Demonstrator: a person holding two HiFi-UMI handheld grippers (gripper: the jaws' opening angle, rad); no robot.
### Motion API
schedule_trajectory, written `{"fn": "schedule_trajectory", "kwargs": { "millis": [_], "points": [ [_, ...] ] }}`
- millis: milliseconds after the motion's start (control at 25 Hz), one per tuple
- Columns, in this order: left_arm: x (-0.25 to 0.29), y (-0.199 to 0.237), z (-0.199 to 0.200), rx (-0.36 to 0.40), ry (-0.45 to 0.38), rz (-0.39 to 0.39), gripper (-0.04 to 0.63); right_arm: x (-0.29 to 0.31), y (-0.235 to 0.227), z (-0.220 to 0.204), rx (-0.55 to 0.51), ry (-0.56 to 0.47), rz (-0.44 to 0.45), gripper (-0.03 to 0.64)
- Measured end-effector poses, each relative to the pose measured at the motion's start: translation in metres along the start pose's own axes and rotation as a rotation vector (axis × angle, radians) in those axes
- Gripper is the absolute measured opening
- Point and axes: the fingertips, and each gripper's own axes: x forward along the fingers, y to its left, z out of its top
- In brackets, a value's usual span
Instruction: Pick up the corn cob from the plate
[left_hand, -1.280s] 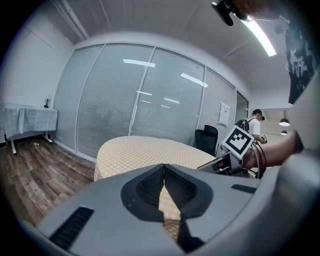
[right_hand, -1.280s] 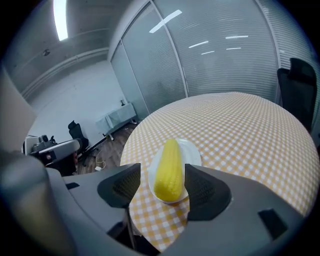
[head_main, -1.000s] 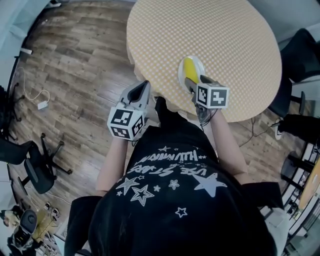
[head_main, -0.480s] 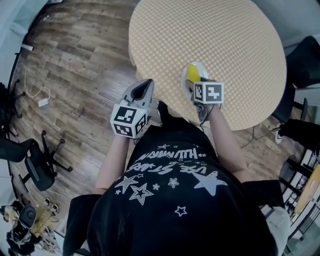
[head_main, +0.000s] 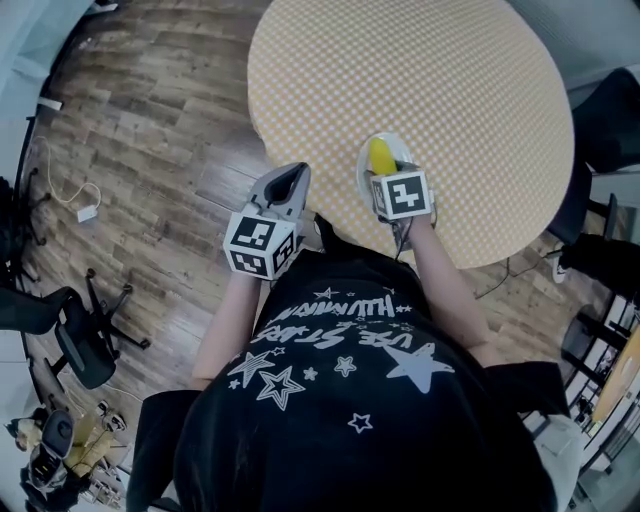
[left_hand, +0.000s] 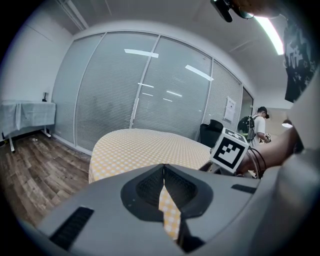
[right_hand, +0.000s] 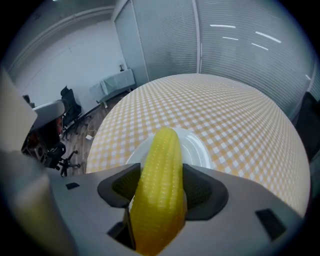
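Observation:
A yellow corn cob (right_hand: 159, 185) is clamped between the jaws of my right gripper (right_hand: 159, 192), its tip raised over the white plate (right_hand: 197, 147). In the head view the corn cob (head_main: 381, 156) pokes out ahead of the right gripper (head_main: 386, 172) above the plate (head_main: 364, 166), near the front edge of the round checked table (head_main: 440, 90). My left gripper (head_main: 288, 183) hangs beside the table's left edge, jaws together on nothing; in its own view the left gripper (left_hand: 163, 186) is shut with only the tablecloth (left_hand: 145, 147) seen beyond.
Wooden floor (head_main: 140, 140) lies left of the table, with an office chair (head_main: 75, 335) and a cable with adapter (head_main: 84, 208). Dark chairs (head_main: 610, 110) stand at the right. Glass partition walls (left_hand: 145, 95) and a standing person (left_hand: 260, 127) show beyond the table.
The right gripper with the corn cob has shifted slightly left and back over the plate. The left gripper stays beside the table edge.

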Motion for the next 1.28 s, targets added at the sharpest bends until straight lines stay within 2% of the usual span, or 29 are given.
{"fn": "schedule_trajectory", "kwargs": {
  "millis": [280, 520, 720, 1040, 1280],
  "points": [
    [0.008, 0.0, 0.005, 0.021, 0.015, -0.017, 0.008, 0.002, 0.002, -0.001, -0.035, 0.054, -0.01, 0.265],
    [0.002, -0.002, 0.008, 0.036, 0.008, -0.011, 0.008, -0.003, 0.002, 0.0, -0.035, 0.015, 0.022, 0.264],
    [-0.015, -0.01, 0.009, 0.042, -0.007, 0.012, 0.008, -0.017, 0.006, -0.005, -0.106, -0.013, 0.05, 0.263],
    [-0.059, -0.026, -0.001, 0.031, -0.057, 0.049, 0.008, -0.062, 0.019, -0.004, -0.037, -0.181, 0.105, 0.262],
    [-0.079, -0.053, -0.015, 0.013, -0.065, 0.002, 0.008, -0.12, 0.026, -0.008, -0.001, -0.369, 0.165, 0.262]
  ]
}}
